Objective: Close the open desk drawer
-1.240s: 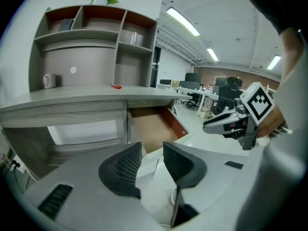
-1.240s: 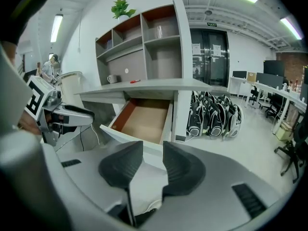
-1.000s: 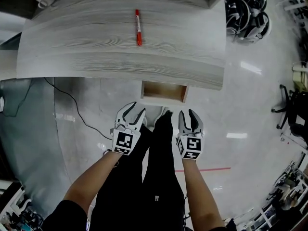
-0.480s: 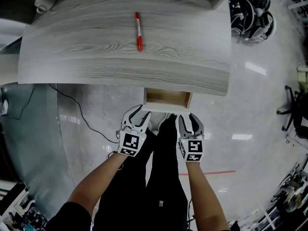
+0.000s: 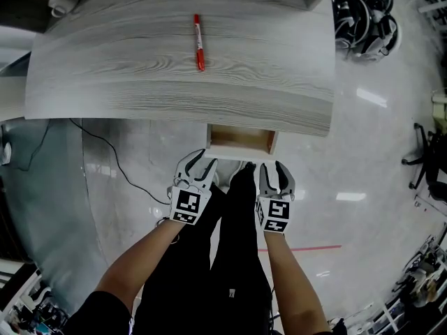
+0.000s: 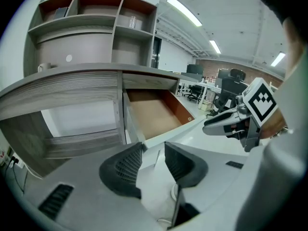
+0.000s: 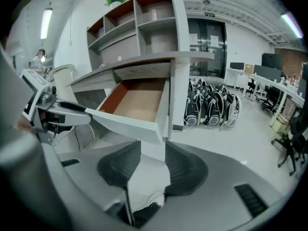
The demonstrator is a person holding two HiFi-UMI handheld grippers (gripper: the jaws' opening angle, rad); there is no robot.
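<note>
The desk (image 5: pixel 174 82) hides the open drawer's (image 5: pixel 239 139) back part.

Pale grey wood-grain across the desk (image 5: pixel 126 68), a red pen (image 5: pixel 199 44) far back. Drawer (image 5: pixel 241 139): white front, tan-brown inside. Left gripper (image 5: pixel 198 160) and right gripper (image 5: pixel 274 167): white, black-padded, with black-and-white square-marker cubes.
</note>
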